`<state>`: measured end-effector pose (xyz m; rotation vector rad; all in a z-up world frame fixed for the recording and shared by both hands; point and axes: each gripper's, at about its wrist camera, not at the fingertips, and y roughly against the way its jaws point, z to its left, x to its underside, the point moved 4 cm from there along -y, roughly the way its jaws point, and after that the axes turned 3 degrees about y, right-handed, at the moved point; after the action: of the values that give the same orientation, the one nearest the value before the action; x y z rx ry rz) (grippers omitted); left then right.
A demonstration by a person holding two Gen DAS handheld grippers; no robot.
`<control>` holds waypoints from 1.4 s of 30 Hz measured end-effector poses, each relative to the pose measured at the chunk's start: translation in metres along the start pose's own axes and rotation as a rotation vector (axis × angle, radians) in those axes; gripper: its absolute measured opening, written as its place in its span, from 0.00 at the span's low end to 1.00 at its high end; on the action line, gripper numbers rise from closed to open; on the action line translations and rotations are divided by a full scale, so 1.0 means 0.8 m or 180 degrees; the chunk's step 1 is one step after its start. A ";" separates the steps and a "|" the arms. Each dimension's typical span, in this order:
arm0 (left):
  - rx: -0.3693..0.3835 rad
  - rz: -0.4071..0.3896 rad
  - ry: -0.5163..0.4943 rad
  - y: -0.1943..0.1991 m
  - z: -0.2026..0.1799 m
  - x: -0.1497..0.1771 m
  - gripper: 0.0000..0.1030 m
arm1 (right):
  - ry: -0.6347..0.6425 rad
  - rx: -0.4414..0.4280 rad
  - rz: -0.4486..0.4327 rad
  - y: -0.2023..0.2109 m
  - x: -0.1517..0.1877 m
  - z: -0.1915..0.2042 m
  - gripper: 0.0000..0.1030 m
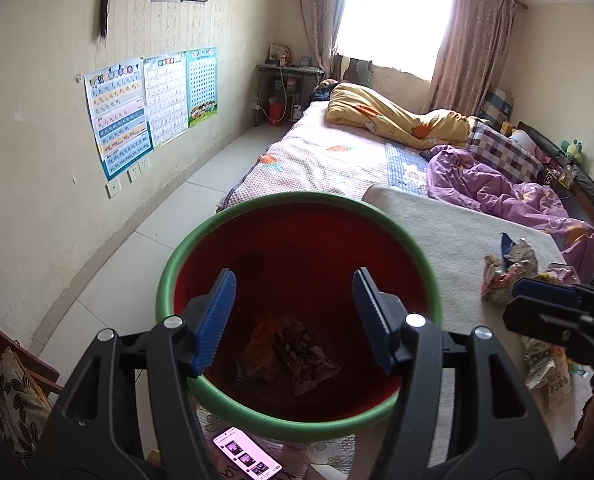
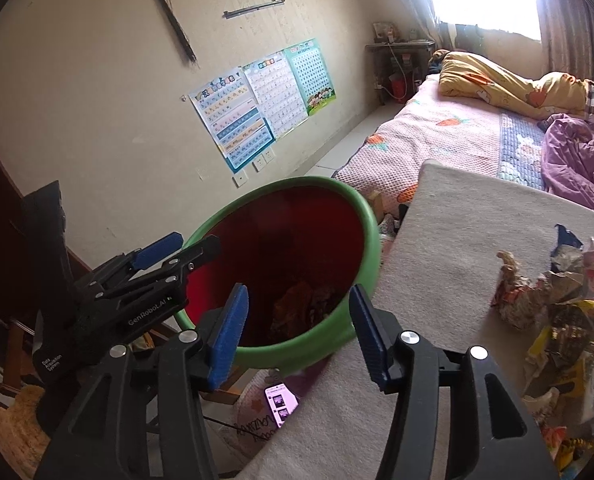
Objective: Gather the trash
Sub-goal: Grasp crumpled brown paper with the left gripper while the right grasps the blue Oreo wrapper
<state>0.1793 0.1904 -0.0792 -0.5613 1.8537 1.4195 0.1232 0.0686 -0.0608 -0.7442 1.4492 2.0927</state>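
Above red bin: left gripper jaws apart, empty, body marked "GenRoboAI", "Data Acquisition System". Right gripper likewise apart, empty. Wrappers inside bin.

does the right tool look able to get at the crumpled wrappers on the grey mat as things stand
Probably yes. The right tool is open and empty, and the crumpled wrappers lie uncovered on the grey mat just to its right, with nothing between them.

Wrappers lie in the bin, left of the board.
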 end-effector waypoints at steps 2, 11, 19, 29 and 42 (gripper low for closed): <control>0.0019 -0.0016 -0.0021 0.004 -0.011 0.000 0.59 | -0.0008 0.0033 -0.0020 0.010 0.006 -0.008 0.52; 0.0203 0.0028 -0.0091 0.016 -0.081 0.019 0.67 | -0.0117 0.0231 0.0081 0.061 0.052 -0.069 0.54; 0.0784 0.0243 -0.0366 -0.027 -0.204 0.029 0.81 | -0.0323 0.0519 0.0035 0.112 0.089 -0.150 0.54; 0.1021 0.0709 -0.0251 -0.130 -0.301 0.041 0.90 | -0.0520 0.0655 -0.0109 0.173 0.100 -0.247 0.55; 0.0803 0.1104 -0.0162 -0.186 -0.310 0.050 0.46 | -0.0489 0.0541 -0.0125 0.177 0.081 -0.304 0.55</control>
<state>0.1900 -0.0860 -0.1713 -0.0793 2.1202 1.3670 0.0208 -0.2007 -0.0786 -0.5299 1.4920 1.9234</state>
